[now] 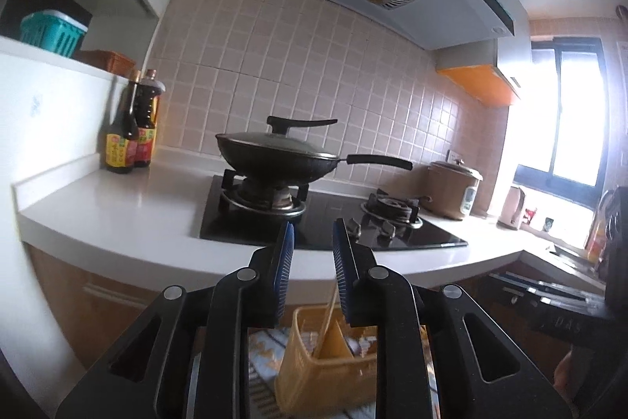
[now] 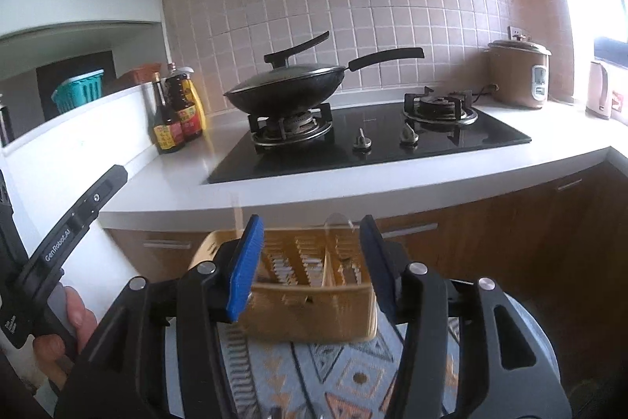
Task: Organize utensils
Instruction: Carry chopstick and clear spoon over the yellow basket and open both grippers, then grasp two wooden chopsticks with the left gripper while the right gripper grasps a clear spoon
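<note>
Right gripper (image 2: 310,258) jaws open, above yellow basket (image 2: 314,305).

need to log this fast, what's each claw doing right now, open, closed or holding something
Left claw: open, nothing between its pads.
Right claw: open, holding nothing; the yellow basket sits beyond it.

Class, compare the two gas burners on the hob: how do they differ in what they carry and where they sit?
The left burner carries a black wok with its lid on; the right burner is bare. The left burner sits nearer the sauce bottles; the right burner sits nearer the brown rice cooker. Both share one black glass hob, each has a black pan support, and no flame shows on either.
</note>
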{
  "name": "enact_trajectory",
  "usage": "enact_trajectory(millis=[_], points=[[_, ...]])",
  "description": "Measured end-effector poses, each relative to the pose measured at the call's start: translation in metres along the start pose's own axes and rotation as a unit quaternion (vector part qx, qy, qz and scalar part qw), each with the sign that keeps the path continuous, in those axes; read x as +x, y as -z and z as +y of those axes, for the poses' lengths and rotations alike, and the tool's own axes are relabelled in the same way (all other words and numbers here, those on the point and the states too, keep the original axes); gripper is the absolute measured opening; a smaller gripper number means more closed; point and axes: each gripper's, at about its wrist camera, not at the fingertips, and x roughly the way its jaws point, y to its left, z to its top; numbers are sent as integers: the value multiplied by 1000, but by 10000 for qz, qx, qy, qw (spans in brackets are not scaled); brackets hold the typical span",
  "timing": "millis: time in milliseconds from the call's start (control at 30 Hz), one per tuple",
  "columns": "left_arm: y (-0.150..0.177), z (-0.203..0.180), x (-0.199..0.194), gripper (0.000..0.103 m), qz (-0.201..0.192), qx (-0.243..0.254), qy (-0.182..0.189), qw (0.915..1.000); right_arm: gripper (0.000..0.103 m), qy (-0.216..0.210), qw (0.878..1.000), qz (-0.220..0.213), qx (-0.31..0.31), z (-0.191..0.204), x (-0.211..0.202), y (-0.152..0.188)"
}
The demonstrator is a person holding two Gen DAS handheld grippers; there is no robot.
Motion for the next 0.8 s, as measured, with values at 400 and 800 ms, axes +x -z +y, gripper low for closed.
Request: enact_trajectory(millis=[400, 800], points=[[51, 10, -22, 19, 3034, -245, 602, 9506, 48, -202, 9806, 1950, 101, -10, -16, 35], [173, 23, -22, 19, 4869, -460, 766, 8689, 41, -515, 9190, 3899, 261, -10, 40, 128]])
